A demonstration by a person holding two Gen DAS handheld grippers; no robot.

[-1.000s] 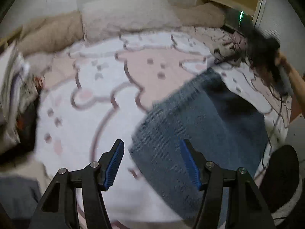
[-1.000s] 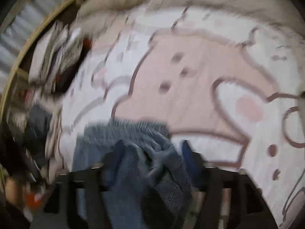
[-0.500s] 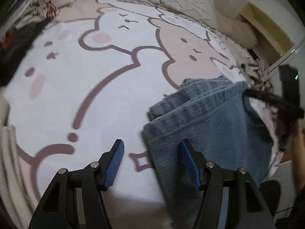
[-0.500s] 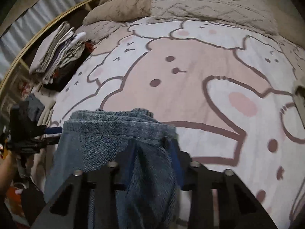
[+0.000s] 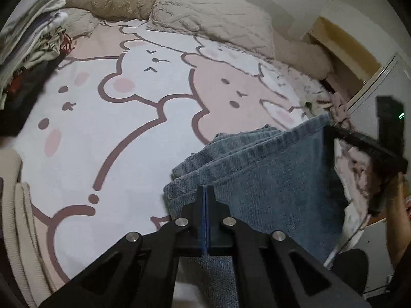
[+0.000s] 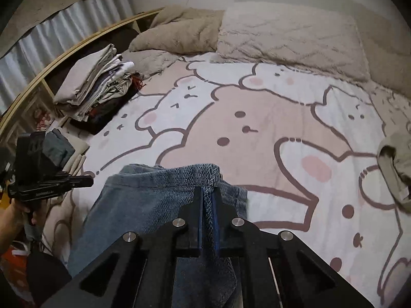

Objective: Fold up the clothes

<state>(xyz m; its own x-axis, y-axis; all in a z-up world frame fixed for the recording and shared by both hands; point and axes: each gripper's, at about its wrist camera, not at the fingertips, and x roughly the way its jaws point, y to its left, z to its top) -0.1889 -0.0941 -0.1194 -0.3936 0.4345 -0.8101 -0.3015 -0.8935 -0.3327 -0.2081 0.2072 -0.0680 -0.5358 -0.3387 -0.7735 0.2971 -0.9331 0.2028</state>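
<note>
A blue denim garment (image 5: 269,179) (image 6: 143,200) hangs stretched between my two grippers above the cartoon-bear bedsheet (image 5: 128,128) (image 6: 257,107). My left gripper (image 5: 205,191) is shut on the garment's near edge, with cloth bunched around its tips. In the right wrist view, my right gripper (image 6: 207,193) is shut on the folded upper corner. The right gripper (image 5: 331,129) also shows at the right of the left wrist view, holding the far corner. The left gripper (image 6: 88,178) appears at the left, held by a hand (image 6: 15,213).
A stack of folded clothes (image 6: 97,89) (image 5: 30,38) sits at the bed's left edge. Beige pillows (image 6: 282,33) (image 5: 210,15) line the head of the bed. A loose beige garment (image 6: 395,169) lies at the right. Cream folded cloth (image 5: 15,205) lies near left.
My left gripper, open half a second ago, has closed on the denim garment's edge. The right gripper has kept its hold, and the garment now hangs spread between both.
</note>
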